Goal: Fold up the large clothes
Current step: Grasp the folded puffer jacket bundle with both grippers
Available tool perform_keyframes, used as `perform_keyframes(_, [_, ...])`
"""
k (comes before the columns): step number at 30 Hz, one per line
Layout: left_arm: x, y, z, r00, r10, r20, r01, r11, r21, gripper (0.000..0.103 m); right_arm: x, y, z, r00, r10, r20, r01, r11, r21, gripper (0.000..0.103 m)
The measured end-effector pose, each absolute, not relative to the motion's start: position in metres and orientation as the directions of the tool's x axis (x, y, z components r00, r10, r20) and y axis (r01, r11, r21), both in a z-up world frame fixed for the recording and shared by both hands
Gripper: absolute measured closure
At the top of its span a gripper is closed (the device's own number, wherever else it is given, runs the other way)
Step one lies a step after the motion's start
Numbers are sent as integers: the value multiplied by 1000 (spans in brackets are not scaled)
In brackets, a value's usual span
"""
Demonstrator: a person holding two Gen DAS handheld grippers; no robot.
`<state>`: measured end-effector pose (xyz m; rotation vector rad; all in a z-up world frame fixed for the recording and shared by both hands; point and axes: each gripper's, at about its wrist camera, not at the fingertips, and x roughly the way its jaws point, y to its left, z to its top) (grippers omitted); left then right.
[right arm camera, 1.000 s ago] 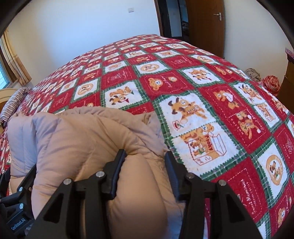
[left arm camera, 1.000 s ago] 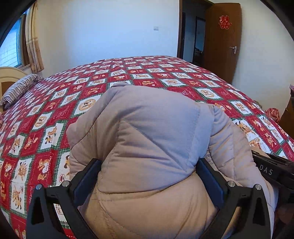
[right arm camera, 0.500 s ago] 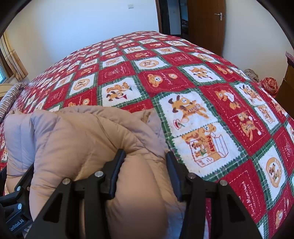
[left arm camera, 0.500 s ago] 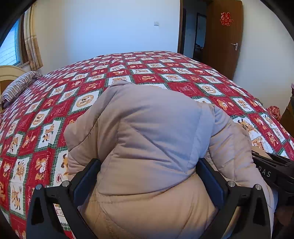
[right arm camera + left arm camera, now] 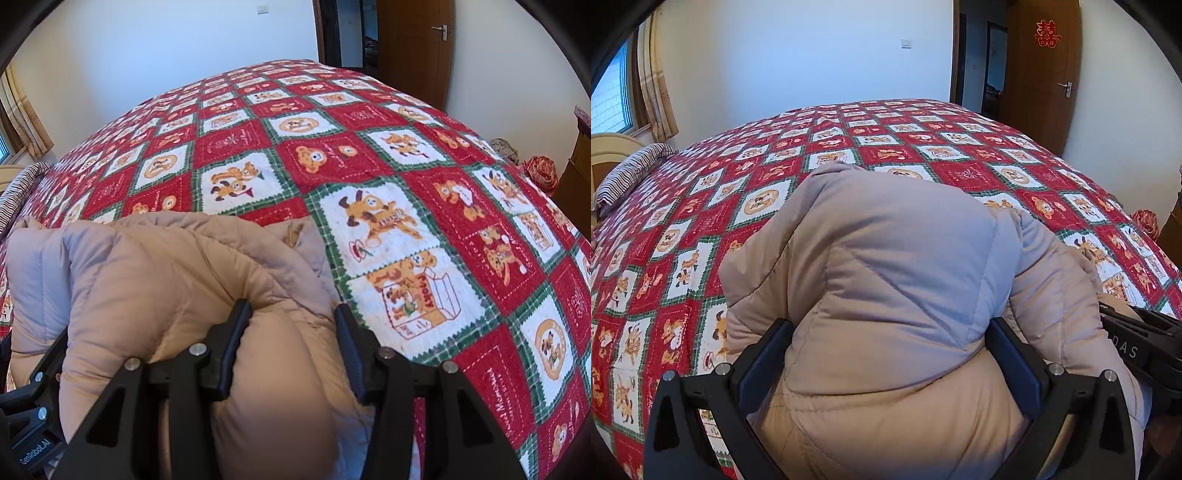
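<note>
My left gripper (image 5: 886, 354) and right gripper (image 5: 291, 332) each clamp the beige padded jacket (image 5: 897, 280) on the quilt (image 5: 388, 177)

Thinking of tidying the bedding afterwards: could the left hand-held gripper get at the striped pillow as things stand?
Probably not yet. The left hand-held gripper is clamped around a thick fold of the beige puffer jacket, and the striped pillow lies far off at the bed's left edge. The red quilt between them looks unobstructed.

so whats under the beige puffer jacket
The puffer jacket lies bunched on the red patchwork bedspread, which shows all around it. Both the left gripper and right gripper clamp its folds. Anything beneath the bundle is covered.
</note>
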<state>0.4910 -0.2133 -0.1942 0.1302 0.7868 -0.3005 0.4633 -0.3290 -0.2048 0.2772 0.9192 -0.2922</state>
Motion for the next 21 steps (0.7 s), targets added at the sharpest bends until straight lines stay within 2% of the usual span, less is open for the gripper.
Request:
perform_keyframes(16, [491,-218,-195,679,-187,-710,306,951,42,0,463,-336,-204,583,-100,-806,363,920,148,51])
perform_keyframes(19, [491,-220,-195,684,-179,-707,304,951,54,0,443,-347,-189,651,-52,-758,357,902,245,50])
perform_keyframes(21, [491,-220,-195,686,-179,-705,302,952,52,0,424,-347,-172,695,-64,-717,336,909,245,43])
